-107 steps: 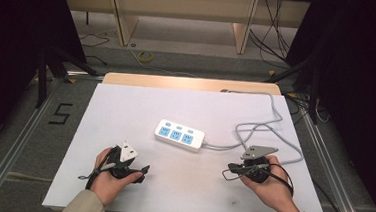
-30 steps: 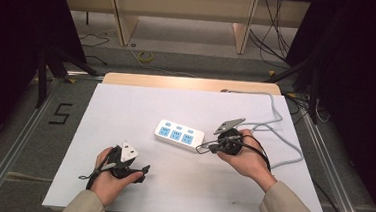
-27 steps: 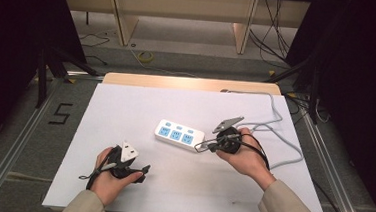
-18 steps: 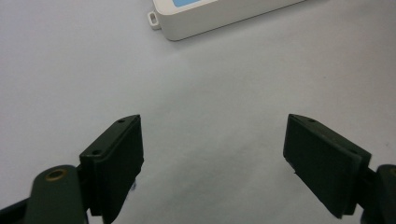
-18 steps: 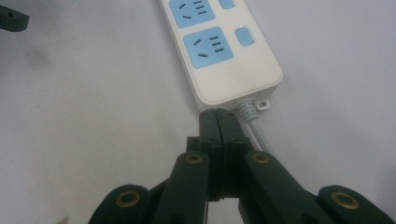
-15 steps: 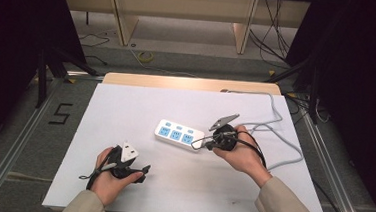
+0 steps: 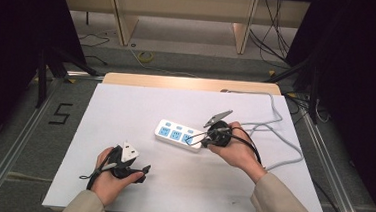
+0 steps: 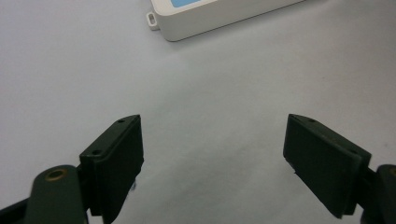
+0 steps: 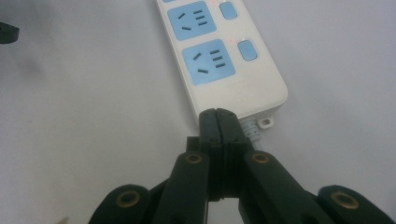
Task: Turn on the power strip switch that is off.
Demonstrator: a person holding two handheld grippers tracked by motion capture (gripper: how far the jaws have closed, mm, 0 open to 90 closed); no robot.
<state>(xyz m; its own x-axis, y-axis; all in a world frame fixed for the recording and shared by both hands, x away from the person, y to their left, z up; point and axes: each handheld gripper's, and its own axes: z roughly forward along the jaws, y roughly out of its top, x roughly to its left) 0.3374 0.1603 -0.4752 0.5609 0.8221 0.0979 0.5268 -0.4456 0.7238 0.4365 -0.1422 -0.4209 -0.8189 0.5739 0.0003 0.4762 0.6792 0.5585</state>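
We count one white power strip point(image 7: 180, 135) on the white table point(image 7: 125, 111), near its middle, lying slightly slanted. In the high view it carries three blue sockets; the right gripper view shows two sockets point(image 9: 208, 61) in full, each with a blue-grey button point(image 9: 247, 50) beside it and a small red light, while the edge of a further one is cut off by the top of the frame. One grey cable point(image 7: 279, 137) leaves the strip's right end and loops across the table toward the far edge; where it ends we can't make out. Two grippers, one per hand. The right gripper point(image 9: 218, 120) has its jaws pressed flat together with nothing between them, tips sitting right at the cable end of the strip; whether they actually touch the casing or hover just above it we can't tell. The left gripper point(image 8: 212, 154) rests low near the table's front edge, well apart from the strip, jaws spread wide over bare surface with nothing between them. In its own view just one corner of the strip with a small mounting lug point(image 8: 152, 19) shows, the rest cropped. Both forearms are cut off at the bottom of the high view.
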